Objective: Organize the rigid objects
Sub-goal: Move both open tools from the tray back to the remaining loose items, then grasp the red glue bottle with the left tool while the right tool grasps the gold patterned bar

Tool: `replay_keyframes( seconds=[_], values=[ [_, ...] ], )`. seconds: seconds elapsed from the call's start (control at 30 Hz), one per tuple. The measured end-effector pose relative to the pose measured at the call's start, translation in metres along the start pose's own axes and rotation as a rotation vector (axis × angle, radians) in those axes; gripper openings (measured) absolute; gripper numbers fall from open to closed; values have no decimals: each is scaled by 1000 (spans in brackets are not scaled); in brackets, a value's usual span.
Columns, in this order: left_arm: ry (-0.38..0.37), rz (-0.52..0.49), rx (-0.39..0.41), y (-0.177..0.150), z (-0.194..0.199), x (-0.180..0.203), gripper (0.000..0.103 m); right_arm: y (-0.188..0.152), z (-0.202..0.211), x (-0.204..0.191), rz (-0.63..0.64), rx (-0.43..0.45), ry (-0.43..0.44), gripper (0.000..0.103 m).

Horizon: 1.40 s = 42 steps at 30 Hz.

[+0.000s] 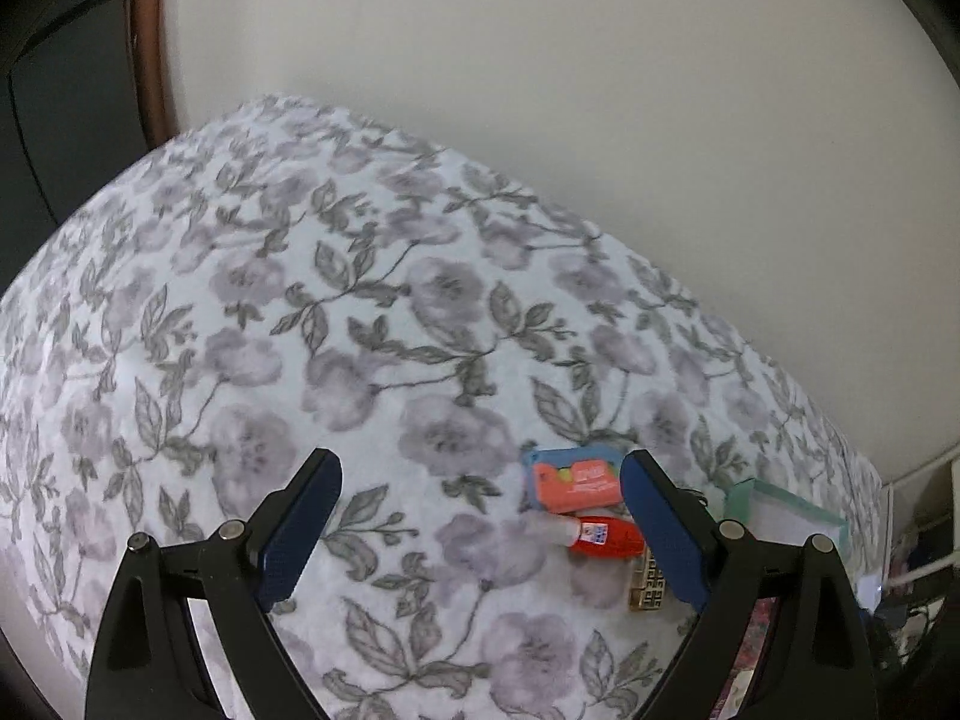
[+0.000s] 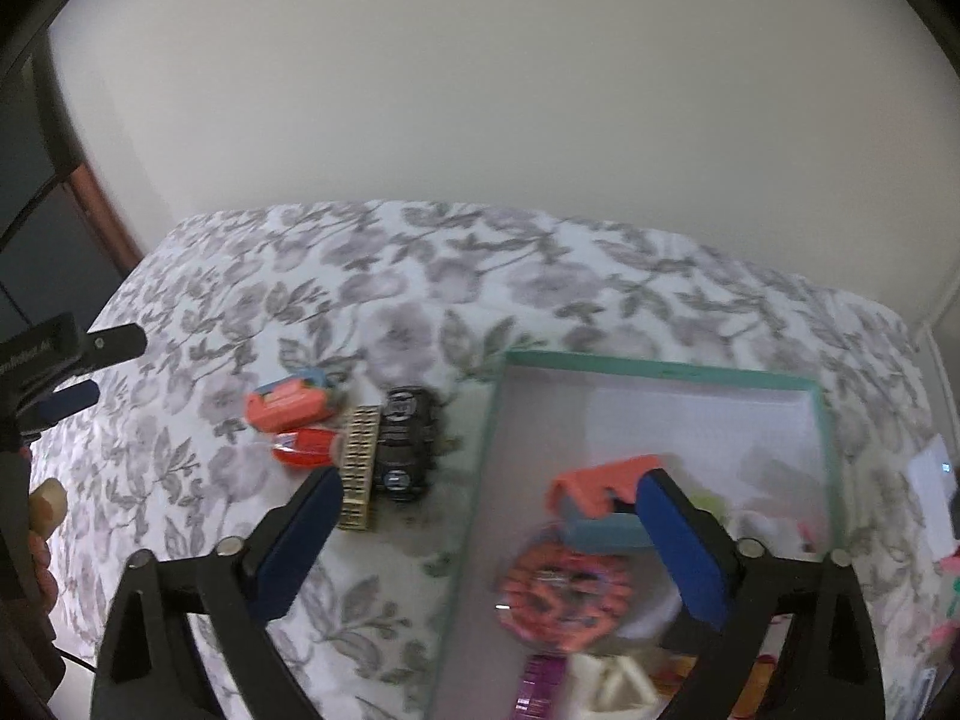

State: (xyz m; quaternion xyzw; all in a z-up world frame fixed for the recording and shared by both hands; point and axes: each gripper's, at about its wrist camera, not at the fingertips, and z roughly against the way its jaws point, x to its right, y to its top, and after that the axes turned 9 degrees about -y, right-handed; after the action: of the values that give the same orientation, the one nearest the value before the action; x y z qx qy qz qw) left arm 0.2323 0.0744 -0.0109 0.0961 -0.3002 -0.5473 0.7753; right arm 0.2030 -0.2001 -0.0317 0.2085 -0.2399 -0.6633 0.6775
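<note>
Teal-rimmed shallow cardboard box (image 2: pixel 660 369) on the floral bedspread (image 2: pixel 420 276) already holds a few toys, orange card packet (image 2: pixel 288 405) and red tube (image 2: pixel 303 447) lying just left of it, both the right hand-held gripper (image 2: pixel 489 540) and left hand-held gripper (image 1: pixel 480 516) released, nothing between their pads.

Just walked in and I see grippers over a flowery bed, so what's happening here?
A person is sorting small items into a green-rimmed box on the floral cover. The right gripper is open over the box's left edge, holding nothing; the box already holds an orange-and-blue piece and a round red toy. The left gripper is open and empty too. An orange pack, a red tube and a black part lie outside the box.
</note>
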Motion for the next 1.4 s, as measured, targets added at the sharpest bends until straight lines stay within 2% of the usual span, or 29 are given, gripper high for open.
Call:
replay_keyframes(
  seconds=[0.13, 0.2, 0.33, 0.47, 0.5, 0.6, 0.77, 0.97, 1.17, 1.3, 1.4],
  values=[
    [-25, 17, -45, -2, -13, -6, 94, -2, -10, -22, 24, -10, 27, 85],
    [-24, 8, -82, -5, -26, -3, 94, -3, -14, -33, 46, -12, 33, 78],
    [-35, -23, -128, -15, -46, 7, 94, -4, -20, -48, 72, -18, 48, 72],
    [-65, -34, -173, -25, -72, 16, 94, -5, -30, -56, 78, -41, 63, 58],
    [-71, -35, -184, -27, -76, 17, 94, -6, -34, -57, 79, -47, 63, 57],
    [-86, -38, -206, -33, -91, 22, 94, -10, -44, -57, 77, -72, 54, 55],
    [-76, -62, -194, -39, -106, 30, 94, -14, -50, -54, 73, -85, 55, 55],
    [-14, -122, -177, -45, -119, 42, 94, -17, -53, -52, 70, -97, 48, 55],
    [-2, -153, -170, -46, -121, 45, 94, -19, -55, -50, 67, -107, 44, 55],
    [48, -194, -158, -51, -125, 50, 94, -19, -54, -51, 72, -107, 43, 55],
    [59, -226, -183, -51, -127, 54, 94, -20, -53, -50, 71, -107, 46, 55]
  ],
)
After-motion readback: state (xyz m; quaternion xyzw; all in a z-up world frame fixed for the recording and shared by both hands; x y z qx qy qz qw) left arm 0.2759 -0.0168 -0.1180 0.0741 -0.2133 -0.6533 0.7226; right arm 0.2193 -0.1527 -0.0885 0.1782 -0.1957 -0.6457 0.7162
